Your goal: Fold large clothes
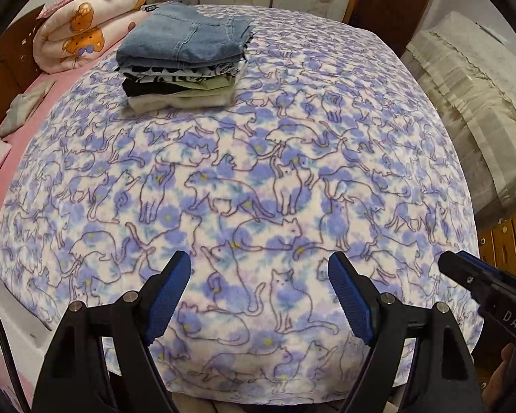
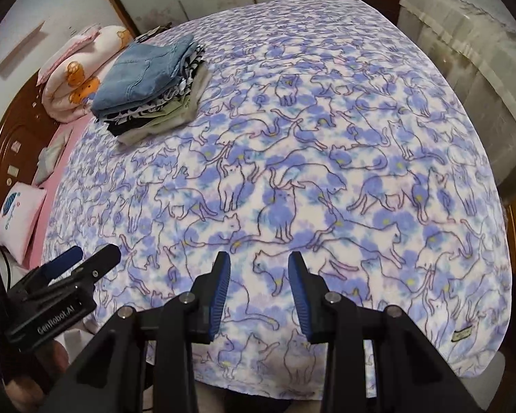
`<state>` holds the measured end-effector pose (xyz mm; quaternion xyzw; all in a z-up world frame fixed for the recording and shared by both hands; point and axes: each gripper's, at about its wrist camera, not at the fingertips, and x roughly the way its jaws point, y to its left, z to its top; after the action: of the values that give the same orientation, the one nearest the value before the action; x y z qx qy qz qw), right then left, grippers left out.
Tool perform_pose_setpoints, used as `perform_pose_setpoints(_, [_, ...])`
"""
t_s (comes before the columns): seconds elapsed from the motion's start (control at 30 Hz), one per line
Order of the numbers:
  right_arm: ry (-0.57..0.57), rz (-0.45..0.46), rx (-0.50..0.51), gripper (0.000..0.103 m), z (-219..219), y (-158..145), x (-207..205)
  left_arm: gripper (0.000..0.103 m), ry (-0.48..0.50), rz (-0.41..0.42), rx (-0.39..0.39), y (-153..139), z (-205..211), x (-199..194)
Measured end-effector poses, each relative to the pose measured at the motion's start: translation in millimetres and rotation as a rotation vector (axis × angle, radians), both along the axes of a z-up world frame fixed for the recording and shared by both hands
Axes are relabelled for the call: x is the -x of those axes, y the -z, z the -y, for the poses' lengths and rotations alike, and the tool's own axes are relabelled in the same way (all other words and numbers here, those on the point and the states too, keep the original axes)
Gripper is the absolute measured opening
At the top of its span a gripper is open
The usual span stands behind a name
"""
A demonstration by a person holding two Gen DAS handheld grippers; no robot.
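Stack of folded clothes (image 1: 184,58) lay far left on the cat-print blanket (image 1: 258,179). Left gripper (image 1: 259,296) and right gripper (image 2: 259,292) hovered near, fingers apart, holding nothing.

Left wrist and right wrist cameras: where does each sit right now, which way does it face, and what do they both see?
Left wrist: low at the bed's near edge, facing across the cat-print blanket toward the folded clothes stack; shows the left gripper, jaws open, and the right gripper at right.
Right wrist: same edge, further right, facing likewise; shows the right gripper, jaws open, and the left gripper at lower left.
Shared: blanket, stack, rolled bear-print quilt, each other's gripper.
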<state>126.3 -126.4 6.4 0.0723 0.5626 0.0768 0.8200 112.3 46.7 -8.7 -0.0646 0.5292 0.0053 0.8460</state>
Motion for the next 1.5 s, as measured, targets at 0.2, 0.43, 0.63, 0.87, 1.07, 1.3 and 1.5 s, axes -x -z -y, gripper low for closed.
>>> perform_pose_setpoints(0.2, [0.023, -0.024, 0.007, 0.036, 7, 5, 9, 0.081, 0.060, 0.014, -0.005, -6, 17, 2])
perform_pose_setpoints(0.43, [0.010, -0.002, 0.029, 0.060, 3, 3, 18, 0.081, 0.091, 0.015, -0.020, -5, 29, 6])
perform_pose_setpoints(0.63, [-0.002, -0.012, 0.028, 0.060, 1, 6, 19, 0.081, 0.110, 0.024, -0.033, -7, 33, 9])
perform_pose_setpoints(0.87, [-0.014, -0.013, 0.031, 0.060, -2, 8, 18, 0.081, 0.104, 0.020, -0.030, -7, 34, 8])
perform_pose_setpoints(1.07, [-0.033, -0.030, 0.026, 0.060, -6, 12, 15, 0.081, 0.090, 0.004, -0.018, -3, 31, 8])
perform_pose_setpoints(1.3, [-0.041, -0.027, 0.025, 0.060, -8, 10, 14, 0.081, 0.088, -0.002, -0.014, -1, 27, 7])
perform_pose_setpoints(1.5, [-0.042, -0.028, 0.026, 0.060, -7, 11, 14, 0.081, 0.087, -0.003, -0.016, -1, 28, 7])
